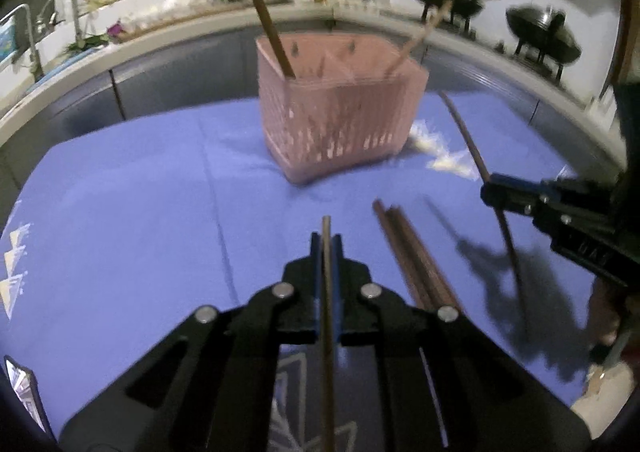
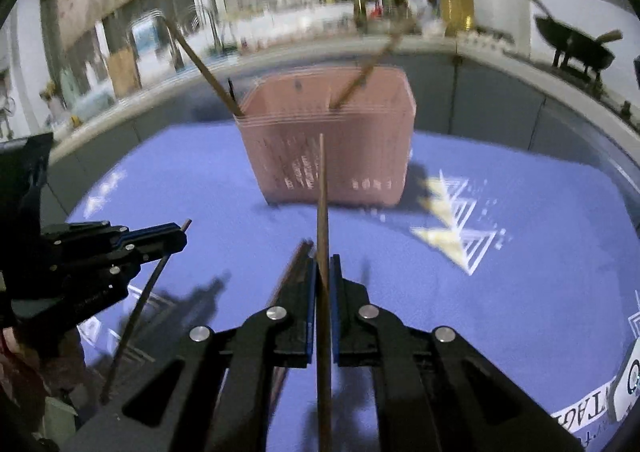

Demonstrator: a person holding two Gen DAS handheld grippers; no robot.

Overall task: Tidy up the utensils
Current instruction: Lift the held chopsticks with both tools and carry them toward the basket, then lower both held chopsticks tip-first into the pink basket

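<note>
left gripper [image 1: 326,248]: clamped on a chopstick [image 1: 327,312]
right gripper [image 2: 323,268]: clamped on another chopstick [image 2: 322,211]
pink basket [image 1: 340,119]: stood toward tablecloth's [image 1: 120,211] far edge (chopsticks inside)
loose chopsticks [image 1: 412,252]: lay near front edge

Pink slotted utensil basket [image 1: 340,119] stands upright on the blue cloth, past the loose sticks. Inner dividers visible; which compartment holds what cannot be told.

Two brown chopsticks stand in the basket: one [image 1: 264,17] leans out over the left rim, the other [image 1: 416,37] leans out to the right; both blurred.

A pair of dark brown chopsticks [image 1: 416,256] lies flat on the cloth, side by side and touching, in front of the basket.

One brown chopstick [image 1: 327,292] is clamped lengthwise, tip toward the basket.

Another chopstick [image 2: 322,252] is clamped likewise, raised off the cloth, tip overlapping the basket front.
</note>
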